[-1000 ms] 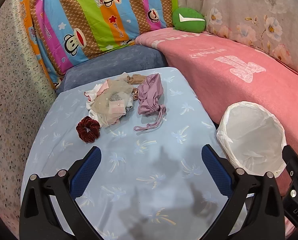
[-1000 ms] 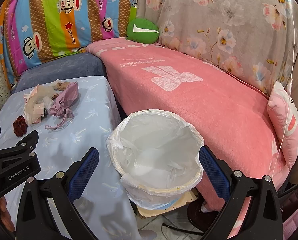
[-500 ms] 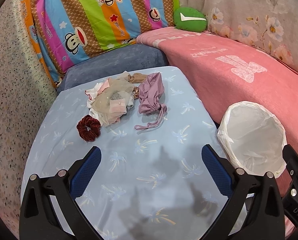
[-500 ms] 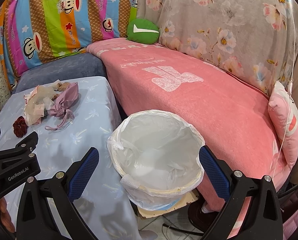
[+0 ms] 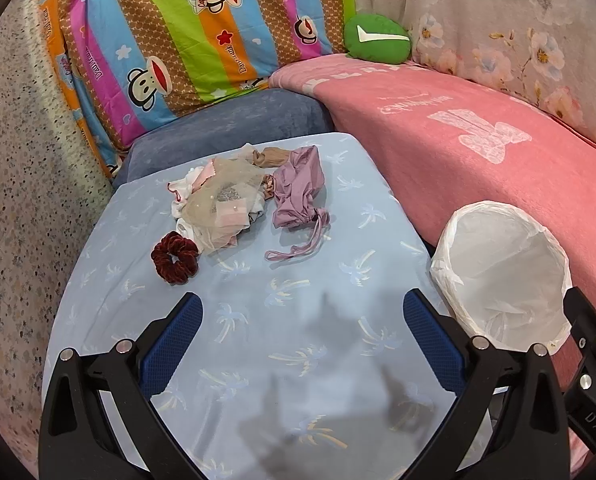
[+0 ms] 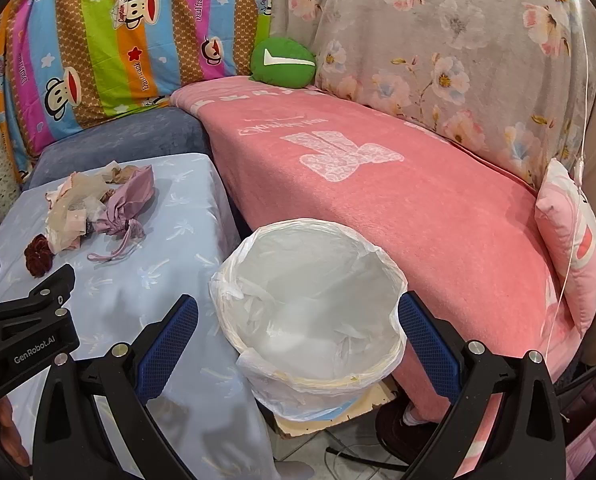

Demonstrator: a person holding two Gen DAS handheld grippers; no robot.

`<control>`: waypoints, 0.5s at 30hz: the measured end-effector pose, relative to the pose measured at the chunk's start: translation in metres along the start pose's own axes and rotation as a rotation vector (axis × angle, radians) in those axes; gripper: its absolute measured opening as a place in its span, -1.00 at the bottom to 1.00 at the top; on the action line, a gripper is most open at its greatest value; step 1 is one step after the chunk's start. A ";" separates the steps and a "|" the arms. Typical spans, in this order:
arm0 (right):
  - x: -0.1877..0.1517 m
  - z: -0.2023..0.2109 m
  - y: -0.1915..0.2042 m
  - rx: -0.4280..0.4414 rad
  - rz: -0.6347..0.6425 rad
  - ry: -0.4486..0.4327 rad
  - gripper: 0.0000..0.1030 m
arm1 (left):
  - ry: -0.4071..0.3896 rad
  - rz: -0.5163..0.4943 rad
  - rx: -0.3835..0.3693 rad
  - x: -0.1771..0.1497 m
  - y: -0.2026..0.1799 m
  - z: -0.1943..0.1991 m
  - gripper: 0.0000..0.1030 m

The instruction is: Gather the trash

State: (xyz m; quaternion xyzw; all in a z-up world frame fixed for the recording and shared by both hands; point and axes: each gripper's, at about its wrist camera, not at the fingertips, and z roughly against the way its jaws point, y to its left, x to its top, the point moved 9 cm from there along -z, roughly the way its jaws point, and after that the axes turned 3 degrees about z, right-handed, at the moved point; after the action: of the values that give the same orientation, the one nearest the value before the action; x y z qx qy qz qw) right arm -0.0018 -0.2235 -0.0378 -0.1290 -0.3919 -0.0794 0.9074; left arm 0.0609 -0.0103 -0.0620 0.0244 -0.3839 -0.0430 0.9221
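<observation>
A pile of trash lies on the light blue table (image 5: 258,320): crumpled beige and white mesh scraps (image 5: 218,204), a mauve drawstring pouch (image 5: 298,192) and a dark red scrunchie (image 5: 175,256). The same pile (image 6: 78,208), pouch (image 6: 128,200) and scrunchie (image 6: 38,256) show at the left of the right wrist view. A bin lined with a white bag (image 5: 501,276) stands right of the table. My left gripper (image 5: 301,312) is open and empty, over the table short of the scrunchie. My right gripper (image 6: 298,312) is open and empty above the bin (image 6: 309,312).
A pink blanket (image 6: 377,184) covers the sofa right of the table and bin. A green cushion (image 5: 377,40) sits at the back, a striped monkey-print cover (image 5: 198,28) behind the table. A pink pillow (image 6: 573,248) lies at far right. A speckled wall (image 5: 18,200) bounds the left.
Both grippers stay open. The left view has shifted slightly, with the trash pile a little nearer; the right view has barely moved.
</observation>
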 end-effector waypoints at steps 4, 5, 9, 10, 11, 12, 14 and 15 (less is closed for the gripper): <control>-0.001 -0.002 -0.003 -0.001 -0.004 -0.001 0.88 | -0.005 -0.007 0.000 0.001 -0.004 0.001 0.87; -0.001 -0.002 -0.003 -0.001 -0.004 -0.002 0.88 | -0.005 -0.007 0.000 0.001 -0.004 0.001 0.87; 0.000 -0.002 -0.004 0.000 -0.004 -0.009 0.88 | -0.010 -0.003 0.002 0.003 -0.004 0.002 0.87; -0.001 -0.001 -0.004 0.000 -0.004 -0.010 0.88 | -0.010 -0.002 0.003 0.003 -0.004 0.002 0.87; 0.000 -0.001 -0.004 0.000 -0.005 -0.010 0.88 | -0.011 -0.002 0.003 0.003 -0.004 0.003 0.87; 0.000 -0.001 -0.005 0.000 -0.007 -0.011 0.88 | -0.011 -0.003 0.003 0.003 -0.004 0.003 0.87; 0.000 -0.001 -0.005 0.000 -0.010 -0.013 0.88 | -0.012 -0.004 0.003 0.003 -0.004 0.003 0.87; 0.000 0.000 -0.005 0.000 -0.011 -0.015 0.88 | -0.014 -0.005 0.003 0.004 -0.004 0.004 0.87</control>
State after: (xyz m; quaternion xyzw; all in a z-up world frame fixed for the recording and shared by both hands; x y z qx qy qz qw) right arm -0.0029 -0.2282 -0.0365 -0.1277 -0.3993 -0.0833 0.9040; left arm 0.0607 -0.0151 -0.0571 0.0264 -0.3901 -0.0451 0.9193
